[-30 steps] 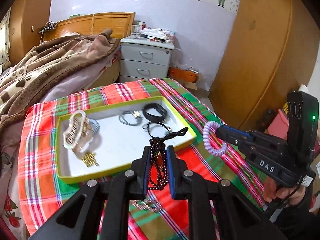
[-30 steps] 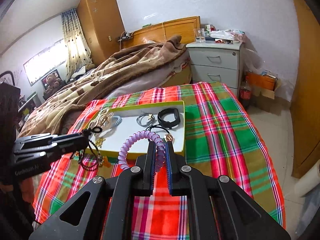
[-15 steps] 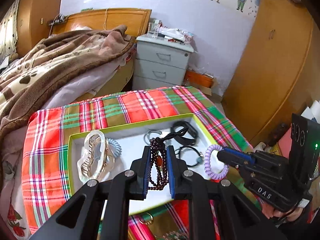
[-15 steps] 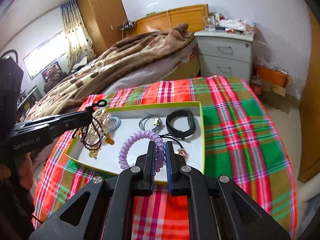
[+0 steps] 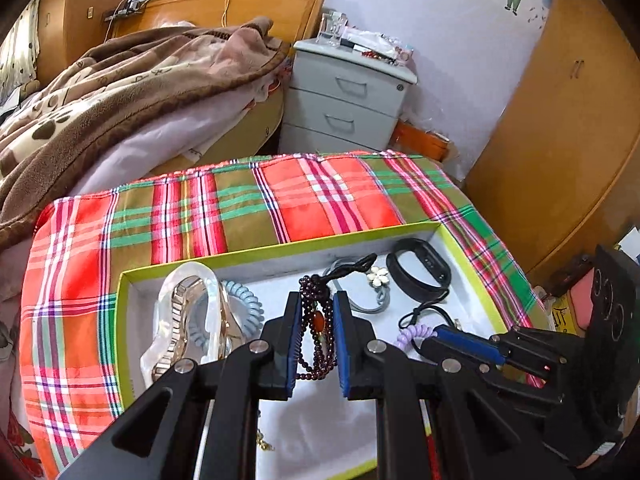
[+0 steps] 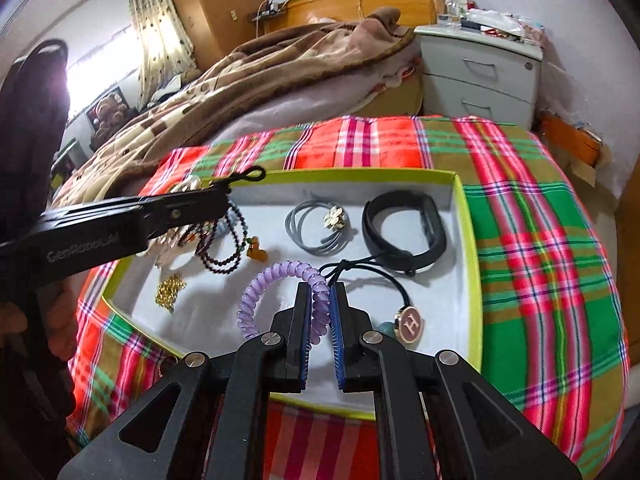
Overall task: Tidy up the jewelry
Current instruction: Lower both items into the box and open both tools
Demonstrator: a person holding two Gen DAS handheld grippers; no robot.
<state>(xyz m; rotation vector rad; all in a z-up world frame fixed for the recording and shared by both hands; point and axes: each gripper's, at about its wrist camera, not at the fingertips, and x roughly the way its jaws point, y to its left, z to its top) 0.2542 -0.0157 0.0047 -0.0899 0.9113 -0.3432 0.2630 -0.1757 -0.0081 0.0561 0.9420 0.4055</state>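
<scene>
Both grippers have come in over the tray (image 6: 468,216) since a sec ago, when they hung short of its near edge w/ the loads over the plaid cloth (image 6: 540,240).

Left gripper (image 5: 316,334) is clenched on the dark bead bracelet (image 5: 318,332), which dangles over the tray's left half, near the clear hair claw (image 5: 208,316) & blue coil tie (image 5: 244,304). Right gripper (image 6: 319,312) is grasping the purple coil tie (image 6: 276,280), low over the tray's near-middle, just beside the black cord w/ an H charm (image 6: 409,322). Gold chain (image 6: 170,288) lies by the near-left edge; black band (image 6: 404,220) & grey ties w/ a flower (image 6: 320,224) sit toward the far right corner.

Seems the drop-off step. To do it well: lower each piece to a bare white patch before letting go, beads clear of the claw, purple coil clear of the cord so they don't tangle. Ease the fingers apart, then lift straight up, since beads can snag on the pads.
</scene>
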